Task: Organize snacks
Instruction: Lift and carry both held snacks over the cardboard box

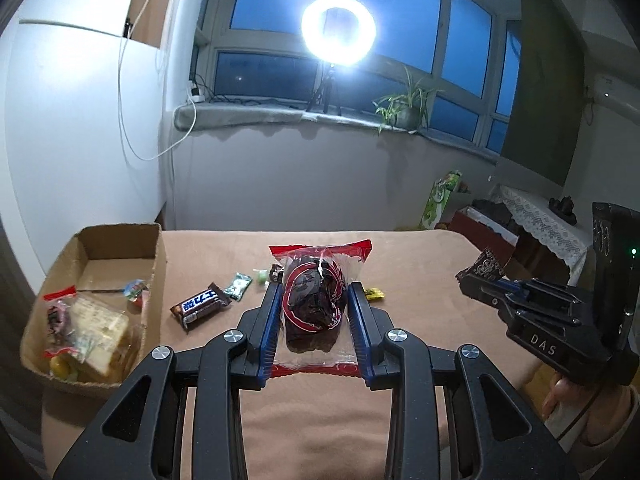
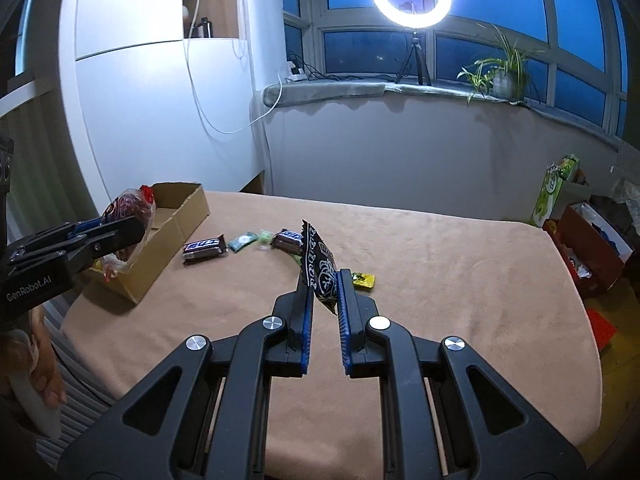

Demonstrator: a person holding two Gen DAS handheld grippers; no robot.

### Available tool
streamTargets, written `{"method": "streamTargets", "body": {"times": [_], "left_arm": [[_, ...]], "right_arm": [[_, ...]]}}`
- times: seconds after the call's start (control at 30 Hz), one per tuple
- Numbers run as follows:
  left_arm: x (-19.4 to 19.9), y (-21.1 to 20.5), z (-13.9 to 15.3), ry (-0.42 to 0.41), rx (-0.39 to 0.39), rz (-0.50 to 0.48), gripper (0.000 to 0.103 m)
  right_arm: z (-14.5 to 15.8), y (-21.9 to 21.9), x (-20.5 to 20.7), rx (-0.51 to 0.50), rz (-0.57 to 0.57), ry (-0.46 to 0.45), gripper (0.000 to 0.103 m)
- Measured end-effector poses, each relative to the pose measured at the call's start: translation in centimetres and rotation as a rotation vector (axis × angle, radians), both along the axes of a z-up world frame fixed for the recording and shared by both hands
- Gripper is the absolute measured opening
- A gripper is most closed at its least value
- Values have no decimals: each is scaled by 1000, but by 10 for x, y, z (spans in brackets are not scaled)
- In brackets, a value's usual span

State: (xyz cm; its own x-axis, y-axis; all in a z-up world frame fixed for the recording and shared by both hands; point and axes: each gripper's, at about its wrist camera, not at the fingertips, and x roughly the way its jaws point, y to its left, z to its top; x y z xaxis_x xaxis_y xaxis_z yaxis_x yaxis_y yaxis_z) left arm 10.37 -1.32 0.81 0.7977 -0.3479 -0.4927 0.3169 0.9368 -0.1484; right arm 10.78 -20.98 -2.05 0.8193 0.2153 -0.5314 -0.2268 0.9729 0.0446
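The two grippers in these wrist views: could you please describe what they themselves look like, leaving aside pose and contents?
Both the left gripper and the right gripper are matte black, with angular linkage arms, round silver pivot bolts and blue ribbed pads inside the fingers. Seen from the side, the right one reads "DAS" in white and shows a small green light; the left one reads "GenRobot.AI". A bare hand grips the left one's pale handle.

home | potted plant (image 2: 505,76) on windowsill (image 2: 332,90) | lace-covered cabinet (image 1: 540,220)
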Motion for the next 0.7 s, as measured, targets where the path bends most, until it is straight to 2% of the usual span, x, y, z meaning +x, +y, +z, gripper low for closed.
{"method": "streamTargets", "body": {"times": [0.2, 0.47, 0.7], "left_arm": [[-12, -4, 9, -30, 34, 3, 31], [-37, -6, 34, -125, 89, 16, 31], [-36, 7, 37, -158, 81, 20, 31]], "right_arm": [[9, 5, -15, -7, 5, -24, 12], [12, 15, -16, -25, 6, -25, 12], [11, 33, -8, -54, 19, -10, 11]]}}
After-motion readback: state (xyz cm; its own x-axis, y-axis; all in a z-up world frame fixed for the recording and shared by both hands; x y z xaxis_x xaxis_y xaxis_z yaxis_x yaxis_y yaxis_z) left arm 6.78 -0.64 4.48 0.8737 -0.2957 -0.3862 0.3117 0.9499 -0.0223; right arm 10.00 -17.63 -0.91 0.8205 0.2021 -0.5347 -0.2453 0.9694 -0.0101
